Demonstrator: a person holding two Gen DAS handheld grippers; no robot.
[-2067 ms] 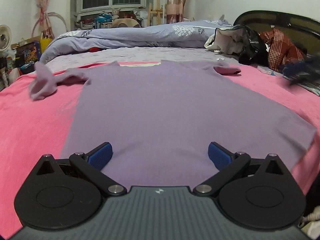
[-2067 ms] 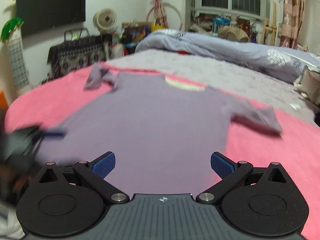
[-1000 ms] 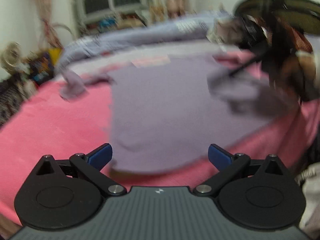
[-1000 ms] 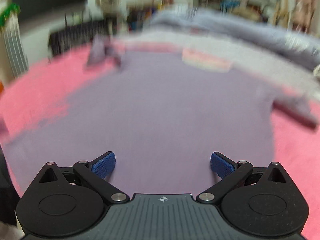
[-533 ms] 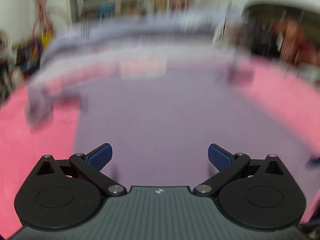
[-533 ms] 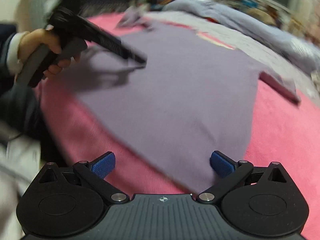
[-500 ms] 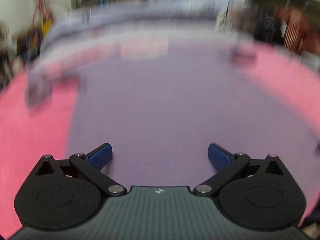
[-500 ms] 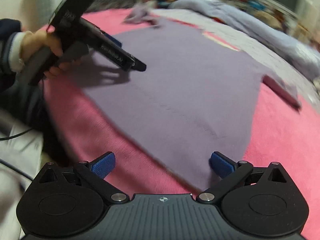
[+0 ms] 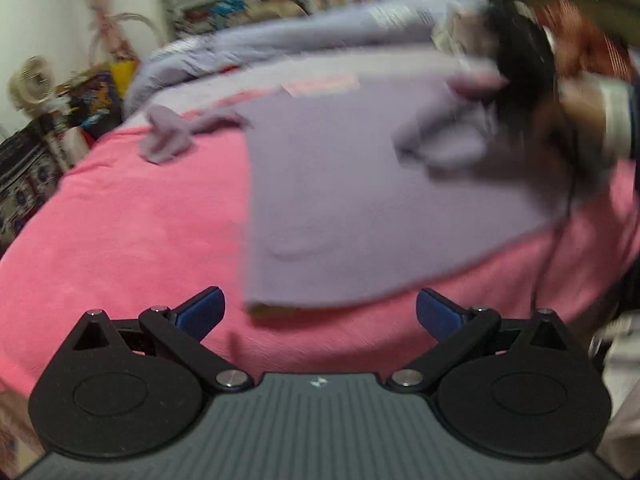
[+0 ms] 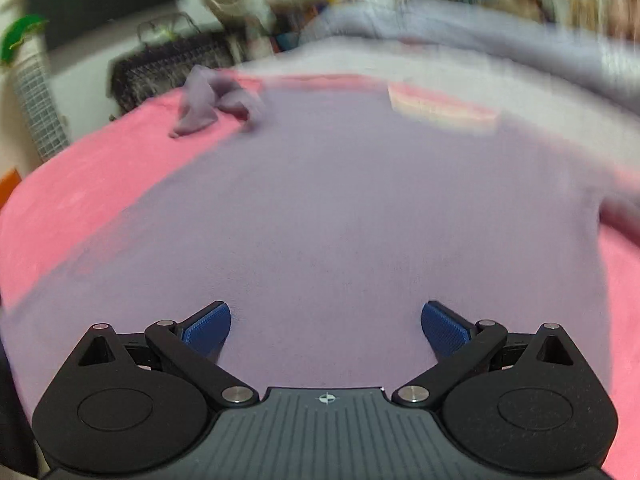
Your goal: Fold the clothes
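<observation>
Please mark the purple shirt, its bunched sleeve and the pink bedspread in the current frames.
Purple shirt [image 10: 360, 220]: right wrist view, middle of the body panel.
Bunched sleeve [image 9: 168, 140]: left wrist view, the crumpled cuff end.
Pink bedspread [image 9: 120, 232]: left wrist view, bare stretch left of the shirt.

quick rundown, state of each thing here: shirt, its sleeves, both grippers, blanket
purple shirt: spread flat on the bed, not yet folded
left sleeve: crumpled in a bunch
other sleeve: too blurred to tell
left gripper: open, empty, at the shirt's hem
right gripper: open, empty, over the shirt
pink blanket: spread under the shirt
</observation>
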